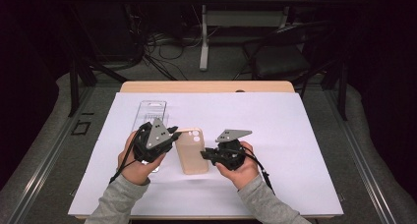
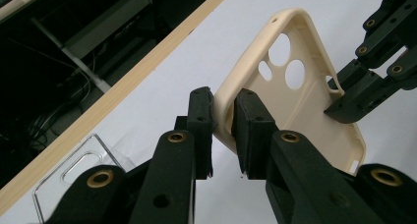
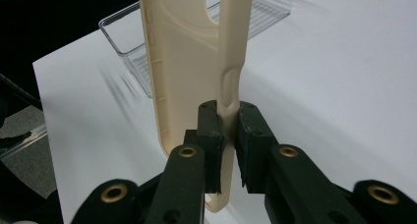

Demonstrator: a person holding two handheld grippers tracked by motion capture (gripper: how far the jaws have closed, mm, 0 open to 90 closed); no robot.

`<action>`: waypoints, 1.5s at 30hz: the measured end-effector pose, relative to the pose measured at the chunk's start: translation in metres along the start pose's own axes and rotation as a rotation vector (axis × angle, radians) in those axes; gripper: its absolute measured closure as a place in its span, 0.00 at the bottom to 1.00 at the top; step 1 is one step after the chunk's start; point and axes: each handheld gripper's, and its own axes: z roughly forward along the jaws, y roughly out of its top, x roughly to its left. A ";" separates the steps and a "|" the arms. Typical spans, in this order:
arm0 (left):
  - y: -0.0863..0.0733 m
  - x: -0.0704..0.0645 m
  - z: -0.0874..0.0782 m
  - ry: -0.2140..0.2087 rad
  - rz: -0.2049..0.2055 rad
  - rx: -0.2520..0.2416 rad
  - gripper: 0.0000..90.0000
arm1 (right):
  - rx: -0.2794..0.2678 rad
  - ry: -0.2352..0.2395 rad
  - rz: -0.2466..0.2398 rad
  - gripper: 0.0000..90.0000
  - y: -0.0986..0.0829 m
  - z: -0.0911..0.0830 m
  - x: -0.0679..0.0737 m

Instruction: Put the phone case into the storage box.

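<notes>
Closest to the lens in the right gripper view, the right gripper [image 3: 228, 135] has its black jaws clamped on one long side rail of the beige case [image 3: 189, 62], just below the button notch. The case runs straight away from that gripper, its long axis in line with the jaws.

The left gripper [image 2: 223, 121] pinches the opposite long rail, jaws closed on the rim with the open inner face and lens holes of the case turned toward its camera. So the case [image 1: 192, 150] hangs between the two grippers, held by both sides, lifted off the white sheet [image 1: 295, 135] over the counter [image 1: 206, 86]. In the high view its long axis runs toward and away from the person, camera holes at the far end.

Left gripper [image 1: 156, 141] and right gripper [image 1: 221, 153] sit about equally near it, one on each flank.

A clear case [image 1: 151, 112] lies flat on the sheet just beyond the left gripper, long axis parallel to the beige one. I judge the next move turns on that: the left side is the nearer to the clear case.
</notes>
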 end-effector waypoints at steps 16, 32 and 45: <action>-0.001 0.002 -0.001 -0.022 -0.006 -0.019 0.88 | -0.005 0.002 0.005 0.90 0.000 0.000 -0.001; -0.003 0.005 0.000 -0.021 -0.019 -0.019 0.88 | -0.021 0.027 0.027 0.79 0.001 -0.001 -0.004; -0.006 0.010 -0.001 -0.010 -0.046 -0.041 0.88 | -0.042 -0.006 0.029 0.68 0.007 -0.011 -0.009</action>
